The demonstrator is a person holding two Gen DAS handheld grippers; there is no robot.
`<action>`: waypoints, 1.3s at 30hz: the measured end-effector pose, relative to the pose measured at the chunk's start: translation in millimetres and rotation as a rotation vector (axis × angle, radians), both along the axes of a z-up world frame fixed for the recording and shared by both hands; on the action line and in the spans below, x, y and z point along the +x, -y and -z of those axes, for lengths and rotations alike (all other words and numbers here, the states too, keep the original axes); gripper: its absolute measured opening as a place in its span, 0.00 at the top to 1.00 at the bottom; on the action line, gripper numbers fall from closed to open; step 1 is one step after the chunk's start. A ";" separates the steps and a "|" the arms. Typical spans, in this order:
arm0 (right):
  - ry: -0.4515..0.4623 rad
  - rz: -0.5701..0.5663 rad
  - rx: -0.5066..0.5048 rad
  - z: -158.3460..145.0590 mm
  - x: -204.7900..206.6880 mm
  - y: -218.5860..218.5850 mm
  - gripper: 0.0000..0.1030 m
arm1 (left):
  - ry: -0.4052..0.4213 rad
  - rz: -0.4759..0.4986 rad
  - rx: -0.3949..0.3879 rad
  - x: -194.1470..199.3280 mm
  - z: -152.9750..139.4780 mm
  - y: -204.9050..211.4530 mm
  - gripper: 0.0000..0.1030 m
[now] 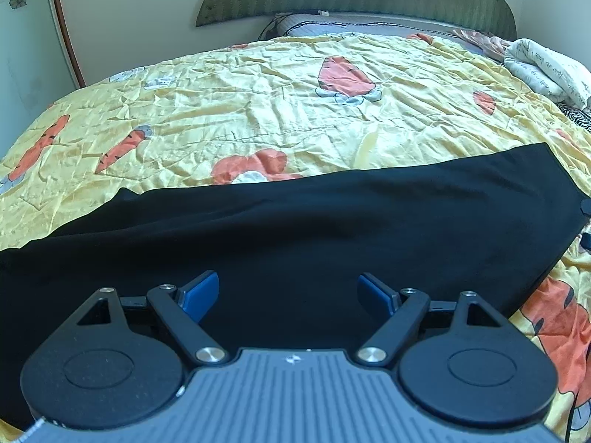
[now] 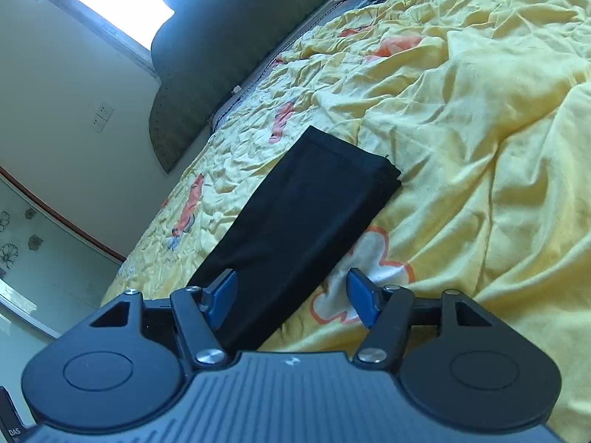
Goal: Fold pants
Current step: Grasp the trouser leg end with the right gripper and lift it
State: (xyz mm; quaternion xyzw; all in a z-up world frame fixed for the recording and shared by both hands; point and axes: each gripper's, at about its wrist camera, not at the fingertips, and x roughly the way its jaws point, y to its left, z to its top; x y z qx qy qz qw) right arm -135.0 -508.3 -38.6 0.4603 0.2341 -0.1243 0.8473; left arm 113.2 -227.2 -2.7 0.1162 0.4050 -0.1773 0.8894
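Black pants (image 1: pixel 295 221) lie flat as a long strip across the yellow quilt (image 1: pixel 258 103). My left gripper (image 1: pixel 288 295) hangs spread above them, empty; my right gripper (image 2: pixel 291 297) is spread too, straddling their edge. Risk: pinching quilt with cloth, dragging both. Waistband end cut off; layer count unreadable on black.
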 end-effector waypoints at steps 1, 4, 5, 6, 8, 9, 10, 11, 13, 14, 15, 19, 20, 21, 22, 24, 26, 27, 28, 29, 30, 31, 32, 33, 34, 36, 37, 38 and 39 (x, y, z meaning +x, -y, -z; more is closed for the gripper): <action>0.003 0.000 0.002 0.3 1.6 1.4 0.37 | 0.000 0.001 -0.002 -0.3 0.0 0.6 0.18; 0.022 0.005 0.006 1.8 7.7 4.7 0.37 | 0.000 0.006 -0.005 -0.4 0.1 2.2 0.18; 0.033 0.012 0.011 3.2 9.5 6.5 0.37 | 0.001 0.008 -0.003 -0.6 0.2 3.2 0.18; 0.046 0.021 0.020 4.8 11.2 8.9 0.37 | 0.003 0.010 -0.001 -0.8 0.1 3.8 0.18; 0.069 0.045 0.036 7.8 14.4 14.4 0.38 | 0.005 0.012 0.000 -1.2 -0.4 4.3 0.18; 0.080 0.058 0.036 8.8 16.4 17.1 0.39 | 0.006 0.013 -0.001 -1.2 -0.8 4.0 0.18; 0.084 0.072 0.031 9.0 18.2 18.6 0.39 | 0.006 0.014 -0.002 -1.1 -1.1 3.6 0.18; 0.087 0.089 0.027 8.8 20.8 20.5 0.39 | 0.006 0.012 -0.003 -0.5 -1.4 2.9 0.18; 0.093 0.116 0.025 8.9 25.9 25.1 0.39 | 0.006 0.007 -0.005 1.2 -2.0 1.7 0.18; 0.094 0.125 0.025 9.2 29.0 27.0 0.43 | 0.004 0.005 -0.006 2.5 -2.5 1.3 0.18; 0.091 0.138 0.023 9.6 31.7 28.5 0.49 | 0.001 0.003 -0.008 3.9 -3.0 1.0 0.18; 0.039 0.196 0.032 17.7 36.0 35.4 0.86 | -0.065 0.018 -0.066 15.1 -5.6 1.8 0.18; 0.034 0.205 0.039 19.3 35.4 37.1 0.89 | -0.106 0.027 -0.100 20.0 -5.7 2.3 0.18; 0.033 0.209 0.039 20.2 34.4 38.0 0.90 | -0.143 0.033 -0.135 24.1 -5.1 2.7 0.18; 0.035 0.212 0.036 20.1 33.5 37.9 0.90 | -0.186 0.038 -0.178 28.7 -4.0 2.9 0.18; 0.032 0.205 -0.013 13.8 35.3 34.4 0.90 | -0.267 0.046 -0.280 36.8 -1.7 2.5 0.18; 0.009 0.178 -0.137 0.0 41.2 24.6 0.91 | -0.323 0.052 -0.366 42.2 0.4 3.6 0.18; -0.001 0.156 -0.207 -8.0 45.0 17.3 0.91 | -0.343 0.055 -0.399 43.9 0.8 5.1 0.18; -0.012 0.131 -0.281 -16.0 49.4 8.7 0.92 | -0.361 0.060 -0.432 45.5 1.1 7.3 0.18; -0.025 0.104 -0.361 -24.0 54.3 -1.5 0.92 | -0.380 0.067 -0.463 46.8 1.2 9.6 0.18; -0.034 0.074 -0.442 -31.7 58.8 -13.0 0.92 | -0.400 0.072 -0.497 48.9 1.7 12.2 0.18; -0.038 0.036 -0.522 -39.2 62.1 -26.4 0.92 | -0.421 0.076 -0.535 51.0 2.3 14.8 0.18; -0.044 0.000 -0.594 -45.7 65.1 -40.0 0.92 | -0.442 0.082 -0.575 53.0 3.0 17.8 0.18; -0.048 -0.034 -0.660 -51.4 67.6 -53.9 0.92 | -0.464 0.087 -0.614 54.9 4.3 20.9 0.17; -0.049 -0.066 -0.719 -56.0 69.8 -67.5 0.92 | -0.487 0.087 -0.653 56.7 5.8 24.3 0.17; -0.058 -0.127 -0.825 -61.1 73.7 -94.2 0.92 | -0.527 0.088 -0.733 60.5 9.3 31.2 0.16; -0.059 -0.159 -0.870 -62.9 75.2 -108.2 0.92 | -0.542 0.088 -0.762 62.3 11.1 35.3 0.16; -0.058 -0.191 -0.911 -63.8 76.1 -120.9 0.92 | -0.555 0.089 -0.787 64.6 12.6 39.3 0.15; -0.057 -0.222 -0.950 -64.2 76.8 -133.7 0.92 | -0.567 0.090 -0.817 67.1 15.0 45.1 0.15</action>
